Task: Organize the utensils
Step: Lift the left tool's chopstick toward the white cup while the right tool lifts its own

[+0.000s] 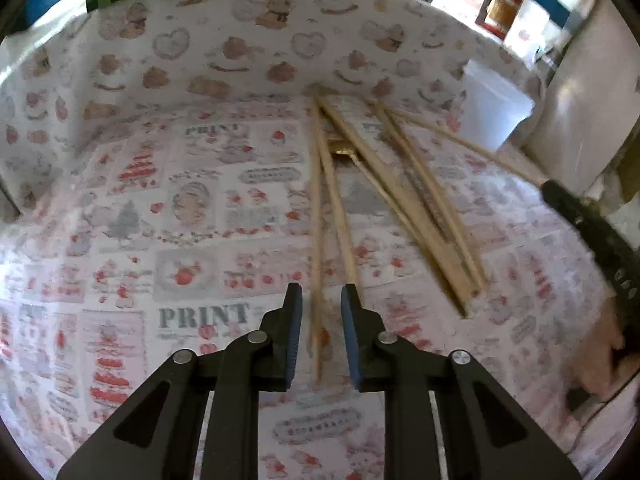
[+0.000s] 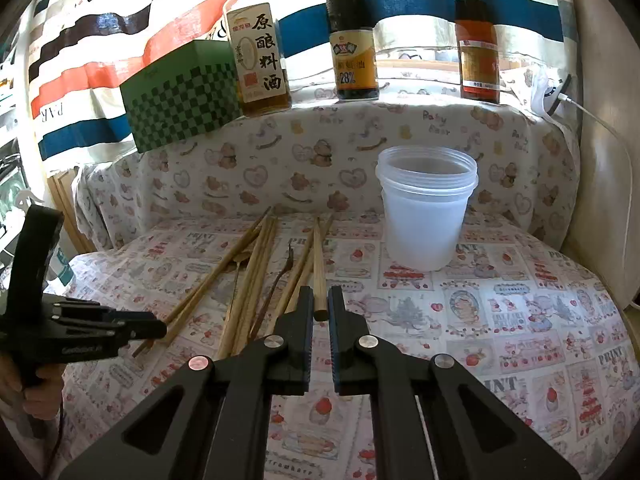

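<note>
Several wooden chopsticks (image 1: 404, 188) lie spread on the printed tablecloth, with a small metal fork among them (image 2: 276, 284). My left gripper (image 1: 320, 300) is open and hangs low over the near ends of two chopsticks (image 1: 318, 248), which pass between its fingers. My right gripper (image 2: 320, 300) is nearly shut, with the butt end of one chopstick (image 2: 319, 268) lying just ahead of its tips; I cannot tell whether it grips it. A translucent plastic cup (image 2: 426, 216) stands upright and empty behind the chopsticks, to the right. The left gripper also shows in the right wrist view (image 2: 156, 328).
A cloth-covered ledge at the back carries three sauce bottles (image 2: 260, 52) and a green checkered box (image 2: 180, 96). A white wall (image 2: 600, 160) with a charger cable bounds the right side. The tablecloth (image 2: 520, 320) covers the whole table.
</note>
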